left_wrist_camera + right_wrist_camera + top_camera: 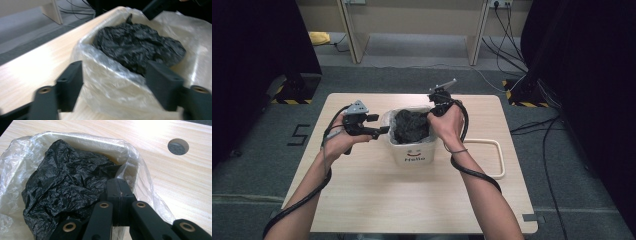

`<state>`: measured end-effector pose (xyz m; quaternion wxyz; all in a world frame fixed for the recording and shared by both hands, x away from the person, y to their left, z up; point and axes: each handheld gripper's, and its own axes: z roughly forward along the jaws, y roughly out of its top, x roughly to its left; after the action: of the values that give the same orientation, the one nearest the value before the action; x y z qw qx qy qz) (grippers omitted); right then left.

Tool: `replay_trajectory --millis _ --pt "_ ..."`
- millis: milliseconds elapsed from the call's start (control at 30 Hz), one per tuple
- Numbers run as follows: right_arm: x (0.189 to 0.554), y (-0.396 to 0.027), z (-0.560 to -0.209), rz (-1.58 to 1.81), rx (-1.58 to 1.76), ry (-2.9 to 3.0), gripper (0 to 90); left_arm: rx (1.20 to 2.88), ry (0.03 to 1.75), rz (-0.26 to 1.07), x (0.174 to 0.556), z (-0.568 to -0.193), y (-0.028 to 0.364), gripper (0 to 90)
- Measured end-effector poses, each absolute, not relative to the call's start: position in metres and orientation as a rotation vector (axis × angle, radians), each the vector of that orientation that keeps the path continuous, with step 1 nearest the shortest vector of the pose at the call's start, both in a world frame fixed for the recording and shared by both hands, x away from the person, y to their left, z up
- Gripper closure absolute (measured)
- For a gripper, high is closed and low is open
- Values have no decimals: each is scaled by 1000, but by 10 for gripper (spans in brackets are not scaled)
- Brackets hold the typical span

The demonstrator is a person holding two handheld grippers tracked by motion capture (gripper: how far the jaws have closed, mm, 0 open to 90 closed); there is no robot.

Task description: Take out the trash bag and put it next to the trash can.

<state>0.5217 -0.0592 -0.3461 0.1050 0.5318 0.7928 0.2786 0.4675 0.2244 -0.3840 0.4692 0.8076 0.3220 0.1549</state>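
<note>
beside bin [411, 150], white loop [492, 159] on table [377, 200].

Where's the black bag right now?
In the high view the black bag sits crumpled inside the white bin at the table's middle, between the left tongs and right tongs.

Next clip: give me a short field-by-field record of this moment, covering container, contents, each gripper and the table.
container: white bin with a smiley and "Hello" on its front, near the middle of the table
lining: clear plastic bag draped over the bin's rim
contents: crumpled black plastic bag inside the clear one
left gripper: jaws open, on either side of the clear bag at the bin's near edge
right gripper: jaws shut, tips at the black bag's edge by the rim; whether plastic is pinched is unclear
also on table: white loop right of the bin
</note>
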Motion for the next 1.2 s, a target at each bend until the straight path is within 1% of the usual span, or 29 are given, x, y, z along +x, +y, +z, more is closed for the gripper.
replay_trajectory --millis 33,100,167,200,333,500,633,733,800,933,1200 --pt "522 -59 -346 822 1566 2336 900 1993 777 361 467 -386 225 216" --pt "522 -59 -347 820 1570 2335 900 2016 760 322 466 -390 224 206" --pt "522 -59 -347 817 1571 2336 900 2043 739 290 466 -394 222 214" --pt "522 -59 -347 816 1573 2336 900 2046 729 275 467 -396 222 234" --pt "522 -59 -347 817 1572 2337 900 2027 689 271 467 -397 224 432" --pt "521 -58 -348 813 1575 2341 900 2020 659 228 468 -400 225 645" --pt "521 -58 -349 815 1577 2343 900 2001 670 216 470 -401 225 787" --pt "521 -59 -350 813 1581 2344 900 1993 673 216 469 -402 223 875" --pt "522 -59 -350 812 1580 2343 900 1994 677 228 469 -400 222 899" --pt "521 -59 -350 818 1583 2342 900 1978 674 232 468 -395 220 900" --pt "520 -55 -346 826 1562 2344 900 1930 655 309 468 -370 204 900"
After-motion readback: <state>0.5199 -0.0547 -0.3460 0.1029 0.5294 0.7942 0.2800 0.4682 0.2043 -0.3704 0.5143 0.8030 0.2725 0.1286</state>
